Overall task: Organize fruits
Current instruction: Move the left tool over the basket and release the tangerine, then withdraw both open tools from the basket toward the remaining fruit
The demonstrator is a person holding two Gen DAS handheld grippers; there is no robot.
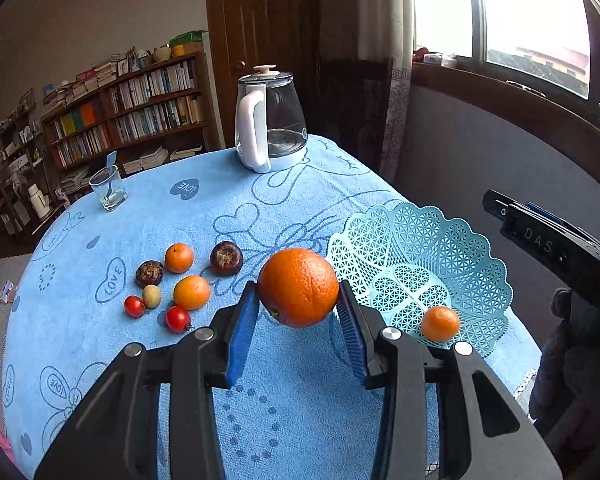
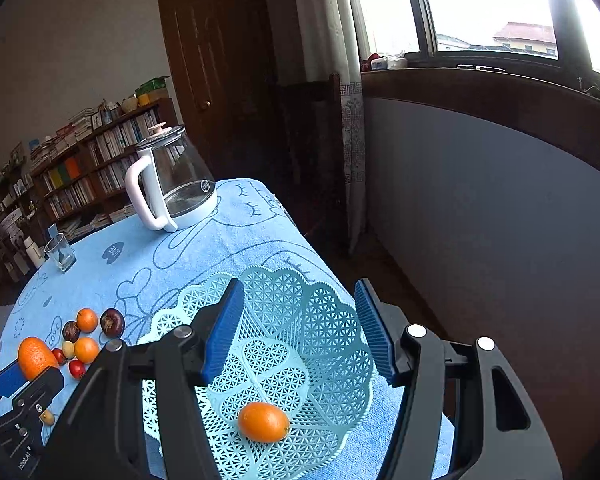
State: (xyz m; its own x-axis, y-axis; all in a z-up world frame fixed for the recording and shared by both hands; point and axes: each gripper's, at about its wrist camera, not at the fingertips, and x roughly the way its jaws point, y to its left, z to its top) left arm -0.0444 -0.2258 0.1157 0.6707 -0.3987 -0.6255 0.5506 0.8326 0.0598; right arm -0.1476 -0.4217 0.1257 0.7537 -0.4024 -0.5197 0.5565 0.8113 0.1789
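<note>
Left gripper (image 1: pixel 298 308) grips a large round orange (image 1: pixel 298 287) between its 2 blue ribbed pads (image 1: pixel 242 330), lifted above the blue towel-covered table (image 1: pixel 300 408), just left of the light-blue scalloped lattice plastic basket (image 1: pixel 460 240). 1 small orange mandarin (image 1: pixel 440 323) lies inside the basket near its front rim. Right gripper (image 2: pixel 300 332) hangs over the basket, jaws wide apart, holding nothing; the mandarin sits below and between its fingers. Left of the basket on the towel: 2 more small oranges (image 1: pixel 179 257), 2 dark purple round fruits (image 1: pixel 226 258), 2 red cherry tomatoes (image 1: pixel 178 319), 1 small pale-green fruit (image 1: pixel 151 296). Behind the basket stands a glass kettle with white handle (image 1: pixel 270 120); far left of it, a clear drinking glass (image 1: pixel 107 189).
</note>
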